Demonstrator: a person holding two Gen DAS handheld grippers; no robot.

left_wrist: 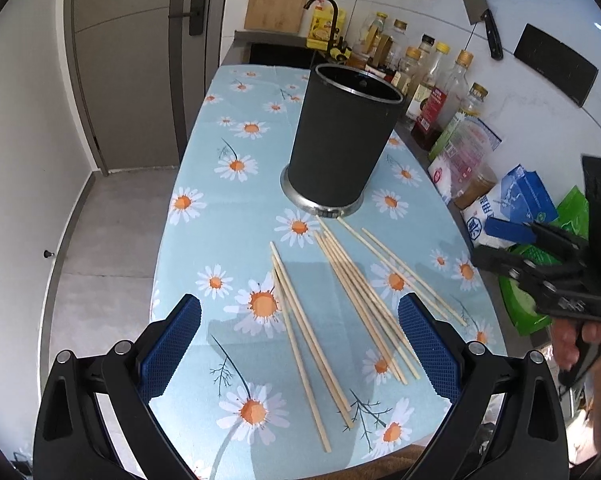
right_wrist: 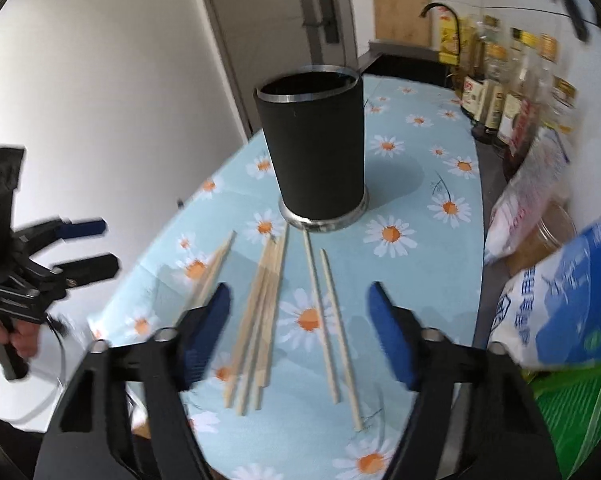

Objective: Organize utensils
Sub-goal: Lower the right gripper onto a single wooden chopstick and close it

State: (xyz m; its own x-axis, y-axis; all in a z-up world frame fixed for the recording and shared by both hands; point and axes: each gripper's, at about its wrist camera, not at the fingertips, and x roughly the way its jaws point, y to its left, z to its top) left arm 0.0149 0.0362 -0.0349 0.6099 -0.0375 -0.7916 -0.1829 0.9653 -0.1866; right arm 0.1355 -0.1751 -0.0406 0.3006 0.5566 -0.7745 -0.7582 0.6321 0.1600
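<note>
Several wooden chopsticks point(left_wrist: 360, 292) lie loose on the daisy-print tablecloth point(left_wrist: 220, 240), in front of an upright black utensil holder point(left_wrist: 340, 140) with a steel base. My left gripper point(left_wrist: 300, 344) is open and empty, hovering over the near ends of the chopsticks. In the right wrist view the chopsticks point(right_wrist: 268, 312) lie between and ahead of my right gripper point(right_wrist: 300, 332), which is open and empty above them. The holder point(right_wrist: 316, 148) stands behind them. The right gripper also shows in the left wrist view point(left_wrist: 512, 240), and the left gripper in the right wrist view point(right_wrist: 88, 248).
Bottles of oil and sauce point(left_wrist: 432, 88) and food bags point(left_wrist: 516, 200) line the counter to the right of the table. A sink with a tap point(left_wrist: 324, 12) lies beyond the table's far end. The table's left edge drops to the floor point(left_wrist: 112, 220).
</note>
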